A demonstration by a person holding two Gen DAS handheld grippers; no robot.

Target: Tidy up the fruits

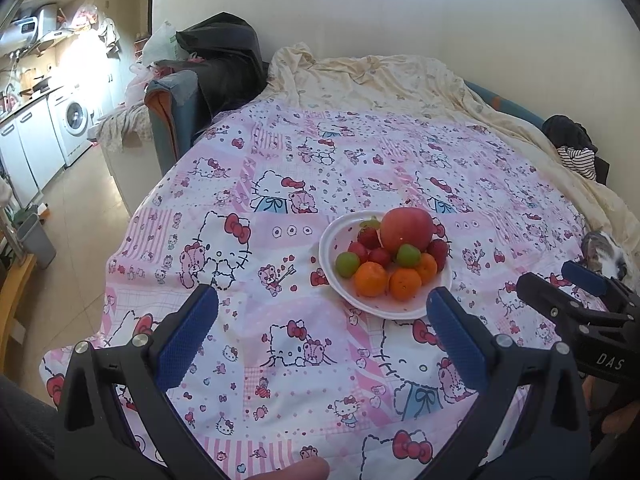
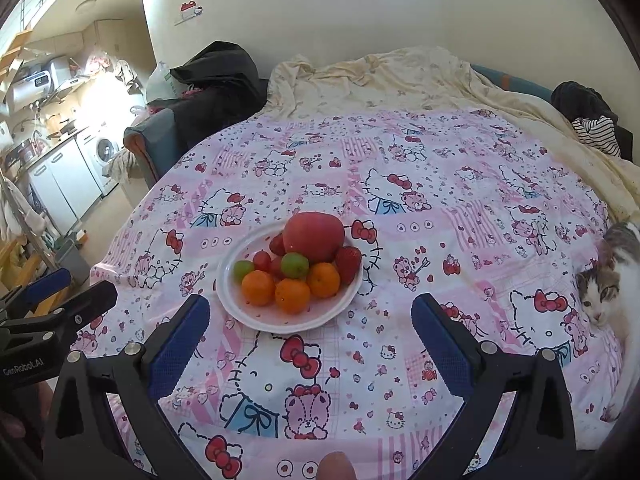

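A white plate (image 1: 332,240) (image 2: 256,320) sits on a pink cartoon-print bedcover (image 1: 280,360) (image 2: 440,184). It holds a big red apple (image 1: 406,229) (image 2: 314,235), three mandarins (image 1: 371,279) (image 2: 292,295), two green fruits (image 1: 347,264) (image 2: 295,265), strawberries (image 1: 369,237) (image 2: 348,263) and small red fruits. My left gripper (image 1: 322,300) hangs open just short of the plate, nothing between its fingers. My right gripper (image 2: 311,310) is open too, its left finger beside the plate's near rim. Each gripper shows at the edge of the other's view.
A cat (image 2: 612,276) (image 1: 604,256) lies at the bed's right edge. A cream blanket (image 1: 380,76) is bunched at the far side, dark clothes (image 1: 224,60) on the left chair and striped clothes (image 2: 596,132) at right. A kitchen with a washing machine (image 1: 74,120) lies left.
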